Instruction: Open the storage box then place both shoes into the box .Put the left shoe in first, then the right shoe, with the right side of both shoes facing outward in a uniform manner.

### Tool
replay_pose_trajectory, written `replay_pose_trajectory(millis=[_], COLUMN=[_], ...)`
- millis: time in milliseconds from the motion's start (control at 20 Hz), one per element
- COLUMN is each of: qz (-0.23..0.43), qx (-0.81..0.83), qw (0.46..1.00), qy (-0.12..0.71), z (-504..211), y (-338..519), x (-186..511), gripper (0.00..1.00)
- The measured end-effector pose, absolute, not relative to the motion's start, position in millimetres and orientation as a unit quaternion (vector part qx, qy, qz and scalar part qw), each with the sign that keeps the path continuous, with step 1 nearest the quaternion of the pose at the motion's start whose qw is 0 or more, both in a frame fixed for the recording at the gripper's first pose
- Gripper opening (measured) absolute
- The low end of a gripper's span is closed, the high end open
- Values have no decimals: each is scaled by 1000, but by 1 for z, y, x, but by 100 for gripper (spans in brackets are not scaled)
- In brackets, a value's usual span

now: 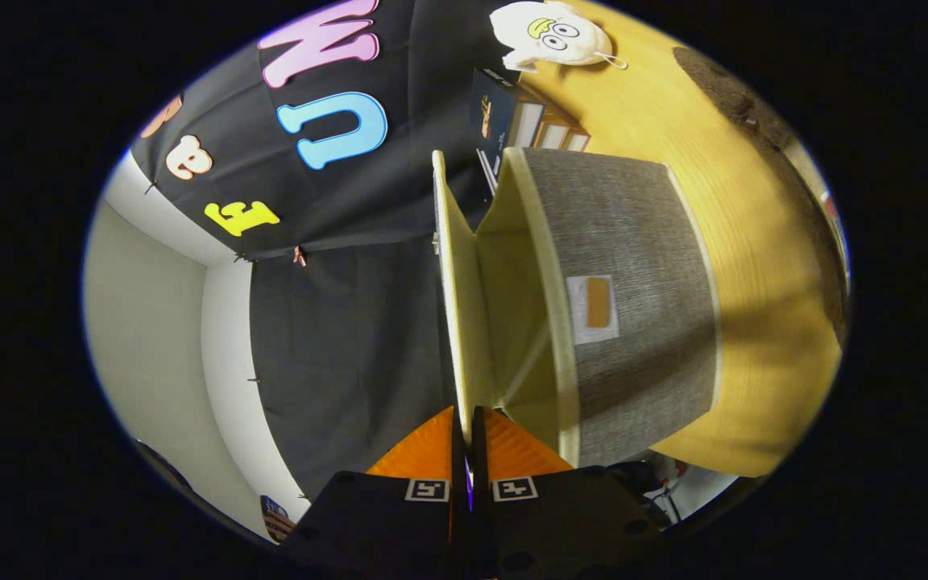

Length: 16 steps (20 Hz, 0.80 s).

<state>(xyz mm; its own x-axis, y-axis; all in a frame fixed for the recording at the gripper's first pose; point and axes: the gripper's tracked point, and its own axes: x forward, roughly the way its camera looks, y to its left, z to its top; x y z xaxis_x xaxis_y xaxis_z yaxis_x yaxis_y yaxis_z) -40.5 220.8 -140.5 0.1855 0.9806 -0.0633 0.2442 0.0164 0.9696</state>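
**Claw clamped on the lid's edge, box standing open**

The claw [465,427] is nearly closed, its two fingers pinching the thin edge of the lid [454,306] between them; the lid is swung up and away from the storage box [625,306], joined to it along one side by an inner flap; the view is rolled sideways, so the wooden surface [754,266] runs along one side; one grey fabric box with pale trim and one label patch [593,308] on its front sits on that surface; its pale inside shows between lid and wall; beyond the box stand a few books [524,121], their exact number unclear; further off lies one white plush toy [551,32]; a dark round mat [722,84] lies near the surface's far edge.
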Motion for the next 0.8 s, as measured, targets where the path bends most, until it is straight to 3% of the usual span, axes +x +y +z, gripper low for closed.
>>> replay_pose_trajectory(millis=[800], qz=[460], qx=[487], qw=[563], qy=[484], z=[-39], y=[317], x=[-50], gripper=[5])
